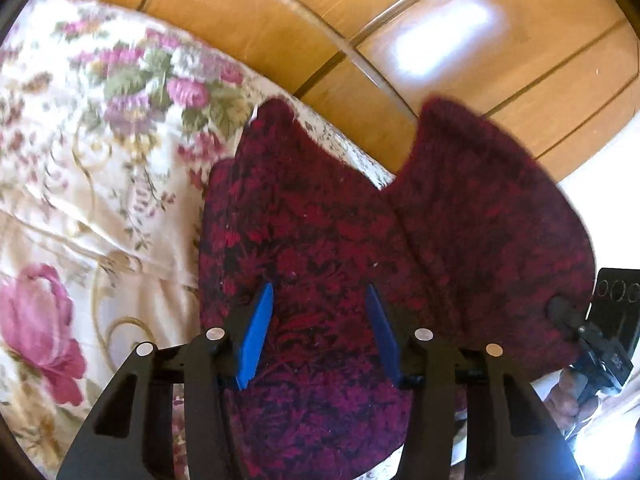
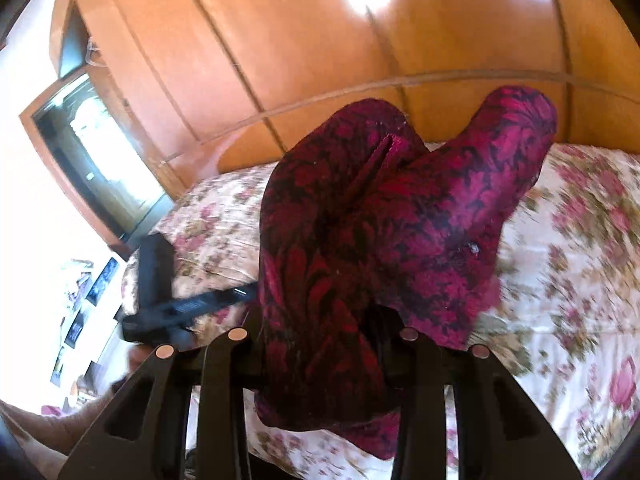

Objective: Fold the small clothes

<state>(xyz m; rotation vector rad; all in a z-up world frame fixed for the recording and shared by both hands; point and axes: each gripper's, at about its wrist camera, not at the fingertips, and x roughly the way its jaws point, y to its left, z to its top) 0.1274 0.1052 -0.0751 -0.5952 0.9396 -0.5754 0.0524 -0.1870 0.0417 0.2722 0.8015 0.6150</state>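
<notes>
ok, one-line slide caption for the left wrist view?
Left claw open over a dark red garment on a floral bedspread.

A dark red patterned garment (image 2: 360,248) fills the middle of the view, bunched and lifted above the floral bedspread (image 2: 568,264); it drapes over the right claw (image 2: 324,344), hiding the fingertips, so the grip cannot be made out. At the left, the other black claw (image 2: 168,304) reaches toward the cloth's edge. Glossy wooden wardrobe doors (image 2: 304,40) stand behind the bed.
</notes>
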